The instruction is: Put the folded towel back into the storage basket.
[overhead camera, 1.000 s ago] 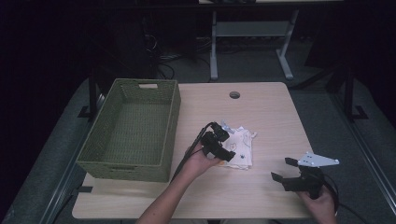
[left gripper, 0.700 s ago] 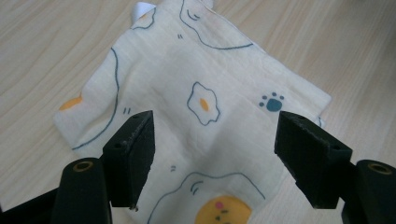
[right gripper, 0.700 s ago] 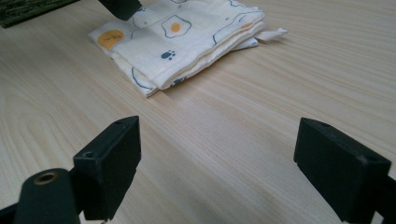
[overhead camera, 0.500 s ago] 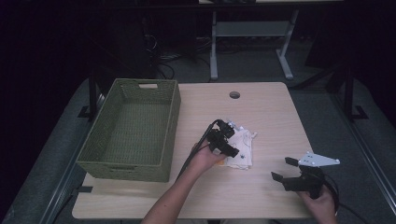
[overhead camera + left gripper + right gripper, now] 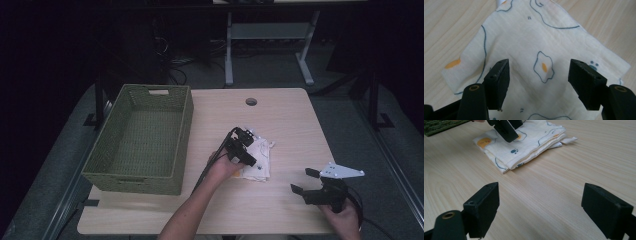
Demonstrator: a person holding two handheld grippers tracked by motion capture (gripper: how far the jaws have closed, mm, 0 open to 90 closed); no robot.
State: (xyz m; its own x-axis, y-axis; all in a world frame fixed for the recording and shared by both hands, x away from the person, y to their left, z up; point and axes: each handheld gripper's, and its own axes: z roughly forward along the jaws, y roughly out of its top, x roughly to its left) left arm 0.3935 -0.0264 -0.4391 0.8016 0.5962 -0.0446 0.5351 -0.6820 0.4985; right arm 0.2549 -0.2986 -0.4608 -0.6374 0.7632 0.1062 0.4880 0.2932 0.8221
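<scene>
A green woven basket [image 5: 142,140] sits on the left part of the wooden table [image 5: 290,120]. It is well apart from the folded cloth [image 5: 257,160], with bare wood between them. A small round hole [image 5: 251,101] is in the table near its far edge. Behind the table, on the dark floor, stands a grey metal frame [image 5: 265,35].

The folded cloth lies flat near the middle of the table, a bit toward the person. It is cream white with fried-egg drawings, blue lines and a little blue paw print. In the right gripper view its folded layers show as a neat stack, and one small corner sticks out at the far end.

The left gripper [image 5: 245,148] is right over the cloth. The person's left arm comes up from the bottom edge and leans toward the middle of the table, and a black cable trails from the gripper back along the hand. In the left gripper view the gripper [image 5: 539,82] points down at the cloth, with one egg drawing between the two black jaws. The jaws have just been closing a little, but they are spread wide and do not pinch the cloth.

The right gripper [image 5: 304,181] is near the right front corner of the table, well apart from the cloth. The right hand [image 5: 342,212] holds it low and level. Its jaws are spread wide over bare wood, with nothing between them.
</scene>
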